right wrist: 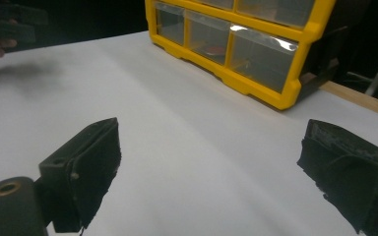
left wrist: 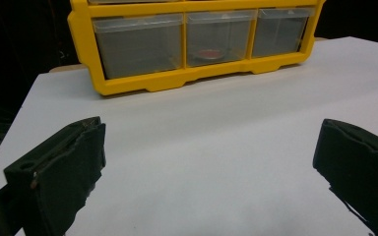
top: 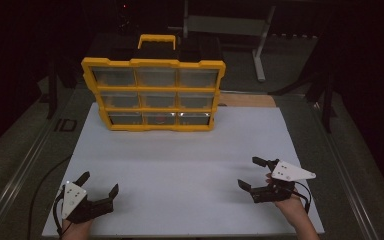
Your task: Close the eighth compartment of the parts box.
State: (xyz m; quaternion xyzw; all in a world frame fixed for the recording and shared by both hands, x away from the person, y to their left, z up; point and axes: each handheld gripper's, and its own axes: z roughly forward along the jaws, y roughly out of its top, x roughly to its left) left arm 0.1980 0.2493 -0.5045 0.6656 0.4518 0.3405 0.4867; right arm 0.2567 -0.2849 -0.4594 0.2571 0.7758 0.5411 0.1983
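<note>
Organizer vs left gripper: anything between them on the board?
Nothing. In the high view, bare white board runs from the left gripper to the yellow organizer; the left gripper view shows the same.

So the work surface is a plain white board [top: 190, 165] that takes up most of the middle and lower part of the high view, sitting on a darker grey table [top: 340, 165] that shows around it on the left and right edges. A strip of bare wood [top: 247, 100] peeks out at the board's far right end, upper centre of the frame. Standing on the far end of the board, upper centre-left, is a yellow parts organizer [top: 153, 93] with a three-by-three grid of clear drawers and a handle on top. The bottom-middle drawer [left wrist: 219, 37] has something reddish in it, maybe a small round part, hard to tell.
</note>
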